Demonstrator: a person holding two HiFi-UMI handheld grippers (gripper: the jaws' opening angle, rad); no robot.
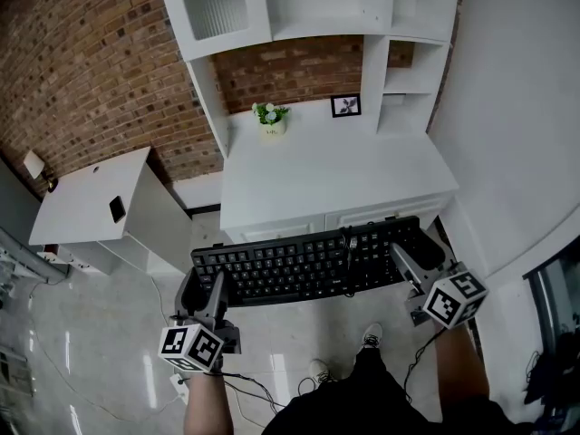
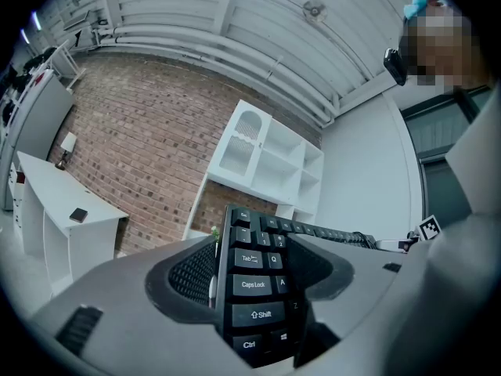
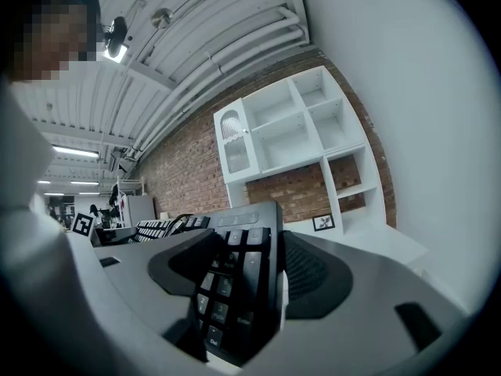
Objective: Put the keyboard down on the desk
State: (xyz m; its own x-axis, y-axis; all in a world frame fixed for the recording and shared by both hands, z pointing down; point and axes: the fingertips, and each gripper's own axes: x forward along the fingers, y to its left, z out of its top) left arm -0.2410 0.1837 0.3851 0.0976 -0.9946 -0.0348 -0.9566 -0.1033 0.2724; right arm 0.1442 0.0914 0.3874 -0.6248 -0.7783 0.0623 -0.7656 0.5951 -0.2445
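The keyboard point(image 1: 308, 261) hangs before the desk point(image 1: 335, 175); plant point(image 1: 271, 118) left of frame point(image 1: 345, 106) on its rear. A side table point(image 1: 91, 202) stands leftward, seemingly apart.

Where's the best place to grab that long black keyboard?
By its two short ends, one gripper from each side: the keyboard is long, thin and flat, so end grips should keep it level. Here the left gripper clamps the Shift end, the right gripper the number-pad end.

Red brick wall point(image 1: 91, 62) behind white shelving unit point(image 1: 308, 7) over white worktop point(image 1: 335, 175); potted plant point(image 1: 271, 118), framed picture point(image 1: 345, 106) at back. Second white desk point(image 1: 86, 202) left. Glossy pale floor point(image 1: 91, 352).
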